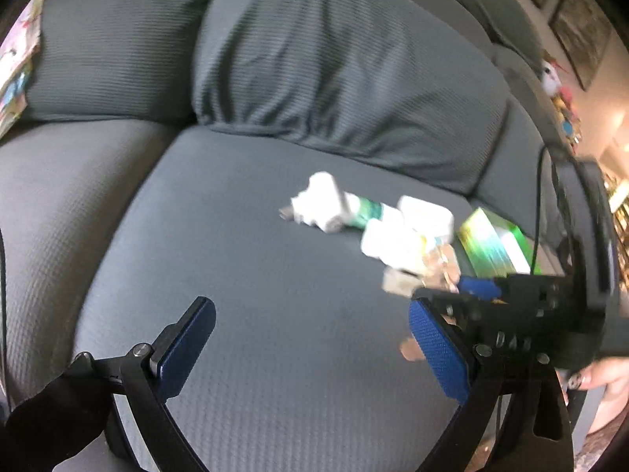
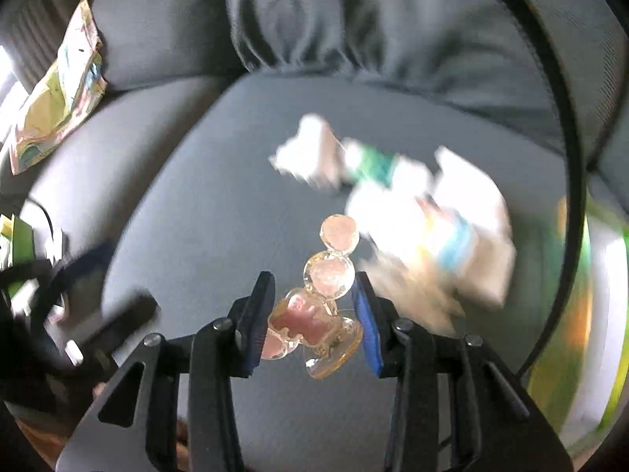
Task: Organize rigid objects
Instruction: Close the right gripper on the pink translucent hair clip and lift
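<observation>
From the left wrist, a grey sofa seat (image 1: 243, 275) carries a blurred pile of white boxes (image 1: 397, 232), framed pictures (image 1: 582, 27) beyond; the left gripper (image 1: 310, 338) gapes empty. From the right wrist, the right gripper (image 2: 310, 310) clamps a clear pink trinket (image 2: 314, 310) before that pile; no writing readable.

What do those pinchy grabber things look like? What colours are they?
Each gripper is a black frame with silver bolts and two flat fingers faced with bumpy blue pads. The left gripper shows its blue pads clearly; the right gripper has the same blue pads. A thin black cable trails nearby.
</observation>
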Demonstrator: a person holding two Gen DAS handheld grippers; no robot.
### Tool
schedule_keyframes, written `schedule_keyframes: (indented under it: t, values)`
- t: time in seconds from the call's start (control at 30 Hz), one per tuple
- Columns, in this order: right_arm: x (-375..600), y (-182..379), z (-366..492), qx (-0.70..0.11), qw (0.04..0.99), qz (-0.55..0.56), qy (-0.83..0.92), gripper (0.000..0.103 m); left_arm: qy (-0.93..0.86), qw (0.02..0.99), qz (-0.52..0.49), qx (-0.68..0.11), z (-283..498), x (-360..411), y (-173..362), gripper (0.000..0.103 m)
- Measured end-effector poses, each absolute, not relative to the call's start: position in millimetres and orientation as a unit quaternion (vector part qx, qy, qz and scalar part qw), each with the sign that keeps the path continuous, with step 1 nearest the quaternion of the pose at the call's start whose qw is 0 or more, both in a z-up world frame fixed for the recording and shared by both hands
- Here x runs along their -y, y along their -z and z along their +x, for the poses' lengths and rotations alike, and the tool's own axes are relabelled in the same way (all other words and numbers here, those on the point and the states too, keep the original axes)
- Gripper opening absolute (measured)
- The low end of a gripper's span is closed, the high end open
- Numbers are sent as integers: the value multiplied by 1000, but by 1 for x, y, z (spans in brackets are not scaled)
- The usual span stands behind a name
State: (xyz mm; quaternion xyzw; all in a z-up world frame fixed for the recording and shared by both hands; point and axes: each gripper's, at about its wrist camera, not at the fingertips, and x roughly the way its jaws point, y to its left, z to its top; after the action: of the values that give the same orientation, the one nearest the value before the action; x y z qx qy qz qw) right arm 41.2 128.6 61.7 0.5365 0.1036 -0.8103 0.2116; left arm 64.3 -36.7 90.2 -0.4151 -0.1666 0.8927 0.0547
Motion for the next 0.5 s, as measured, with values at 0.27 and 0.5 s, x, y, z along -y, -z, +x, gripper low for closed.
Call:
schedule_keyframes:
  t: [0.27, 0.5]
  values:
    - [-163, -13, 60, -80, 194, 586, 782, 40, -878, 121, -445, 125, 83, -20, -81, 99]
    - [-181, -11, 43, -24, 167, 574, 802, 64, -883, 131, -442, 92, 91, -39, -75, 99]
